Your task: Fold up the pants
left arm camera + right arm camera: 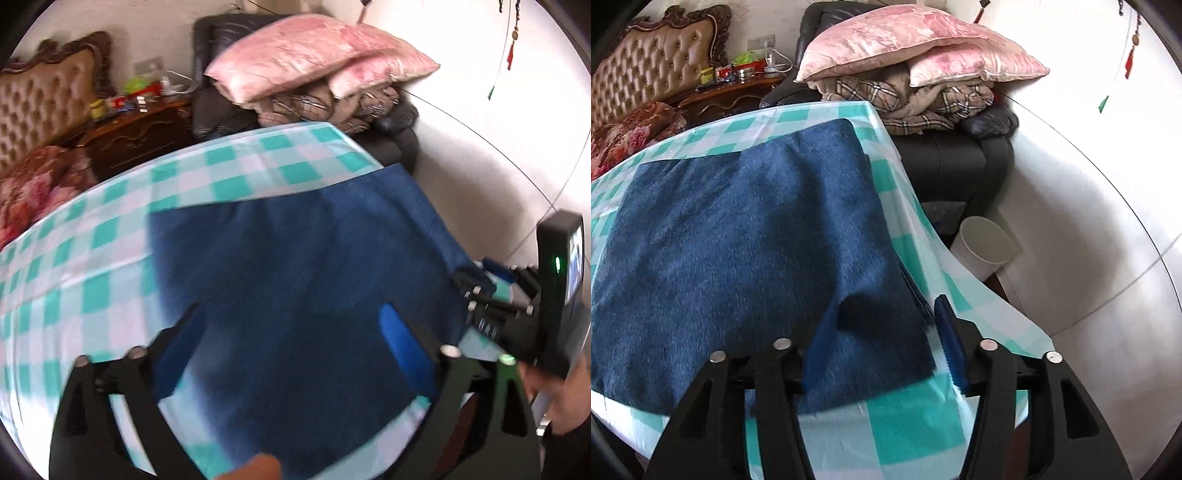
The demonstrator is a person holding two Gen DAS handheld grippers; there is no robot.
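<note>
The dark blue fleece pants (295, 266) lie folded flat on the green-and-white checked tablecloth (110, 229). They also show in the right wrist view (746, 236). My left gripper (291, 354) is open above the near part of the pants, jaws wide apart, nothing between them. My right gripper (882, 339) is open over the pants' near right corner, its blue pads (949, 339) apart and empty. The right gripper also shows at the right in the left wrist view (491, 291), at the pants' right edge.
A black armchair (953, 162) behind the table holds pink pillows (905, 40) and plaid blankets. A white bin (982, 243) stands on the floor by the table's right edge. A wooden nightstand (731, 92) and a tufted headboard (653, 62) are at the far left.
</note>
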